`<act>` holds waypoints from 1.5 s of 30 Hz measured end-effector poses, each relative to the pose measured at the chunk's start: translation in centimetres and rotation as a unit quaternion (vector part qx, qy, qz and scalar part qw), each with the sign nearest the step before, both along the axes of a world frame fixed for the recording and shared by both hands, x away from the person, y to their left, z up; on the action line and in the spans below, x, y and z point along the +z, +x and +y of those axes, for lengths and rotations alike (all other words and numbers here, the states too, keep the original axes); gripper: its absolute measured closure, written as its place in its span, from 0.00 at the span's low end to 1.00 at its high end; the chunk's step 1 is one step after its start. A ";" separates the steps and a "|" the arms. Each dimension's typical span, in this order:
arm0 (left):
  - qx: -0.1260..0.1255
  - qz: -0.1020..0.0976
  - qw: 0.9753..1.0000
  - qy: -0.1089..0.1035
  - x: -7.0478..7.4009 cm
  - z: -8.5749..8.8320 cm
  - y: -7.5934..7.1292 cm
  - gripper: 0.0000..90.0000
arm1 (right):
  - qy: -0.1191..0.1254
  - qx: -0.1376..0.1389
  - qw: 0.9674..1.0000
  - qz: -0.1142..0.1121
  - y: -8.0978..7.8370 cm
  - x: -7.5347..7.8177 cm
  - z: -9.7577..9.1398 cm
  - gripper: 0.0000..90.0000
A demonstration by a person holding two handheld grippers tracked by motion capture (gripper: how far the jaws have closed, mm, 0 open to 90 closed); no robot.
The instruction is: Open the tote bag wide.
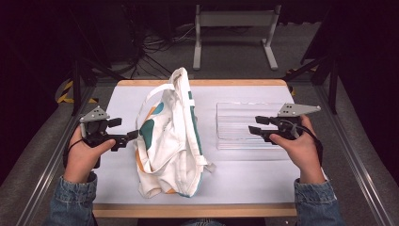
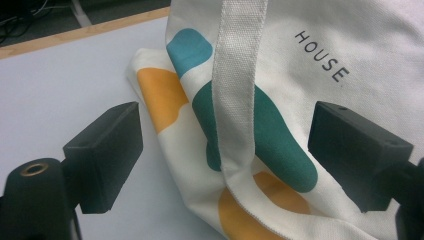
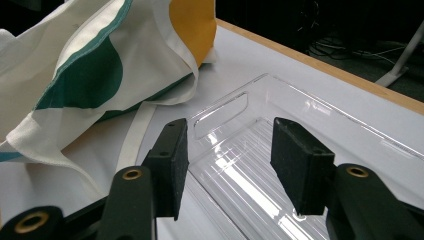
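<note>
At the middle of the counter [image 1: 244, 183] lies the tote [image 1: 169, 136], slumped with handles up. The left tool [image 1: 123, 132] – jaws spread, nothing pinched – faces its side, ready to grip cloth; the right tool [image 1: 255, 125], also spread and empty, hovers over the clear tray [image 1: 235, 123].

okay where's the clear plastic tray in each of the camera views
High view: clear tray right of centre, just ahead of the right gripper.
Left gripper view: not in it.
Right gripper view: tray lower right, beyond the open jaws.
Shared landmark: the tote bag, left of the tray.
</note>
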State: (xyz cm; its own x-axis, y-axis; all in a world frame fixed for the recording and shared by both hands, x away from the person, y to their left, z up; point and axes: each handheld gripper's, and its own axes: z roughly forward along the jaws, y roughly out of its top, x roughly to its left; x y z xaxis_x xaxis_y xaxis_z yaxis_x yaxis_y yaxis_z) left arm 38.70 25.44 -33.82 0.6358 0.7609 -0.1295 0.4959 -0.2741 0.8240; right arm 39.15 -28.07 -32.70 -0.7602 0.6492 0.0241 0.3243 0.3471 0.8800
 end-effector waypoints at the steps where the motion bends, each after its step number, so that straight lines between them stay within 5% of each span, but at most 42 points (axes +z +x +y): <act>1: -0.001 0.000 1.000 0.003 0.0 0.0 -0.1 0.17 | 0.000 0.000 1.000 -0.001 0.0 0.0 0.0 0.55; 5: -0.001 -0.007 1.000 0.001 0.5 -0.3 -0.6 0.19 | -0.002 -0.001 1.000 -0.003 0.0 0.1 0.2 0.54; 10: -0.040 -0.016 0.999 -0.023 1.4 -1.3 -1.6 0.19 | -0.004 0.002 1.000 -0.006 0.0 0.0 0.4 0.52; 17: -0.074 -0.020 0.997 -0.016 2.1 -2.9 -2.6 0.19 | -0.004 -0.001 1.000 -0.006 0.0 0.0 0.5 0.50; 28: -0.140 -0.023 0.990 -0.012 2.7 -5.2 -3.8 0.18 | -0.010 -0.001 1.000 -0.004 -0.3 -0.1 0.7 0.48; 45: -0.201 -0.016 0.979 0.004 2.4 -8.1 -4.8 0.16 | -0.016 0.002 1.000 -0.001 -0.2 -0.5 1.2 0.46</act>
State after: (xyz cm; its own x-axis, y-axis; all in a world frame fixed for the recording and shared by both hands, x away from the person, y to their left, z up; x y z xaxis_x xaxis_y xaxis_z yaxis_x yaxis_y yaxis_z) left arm 33.94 17.34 -31.45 0.8876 0.4494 -0.1006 0.3214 -0.4480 0.8343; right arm 38.91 -26.89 -33.15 -0.7623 0.6472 0.0021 0.3216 0.3760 0.8690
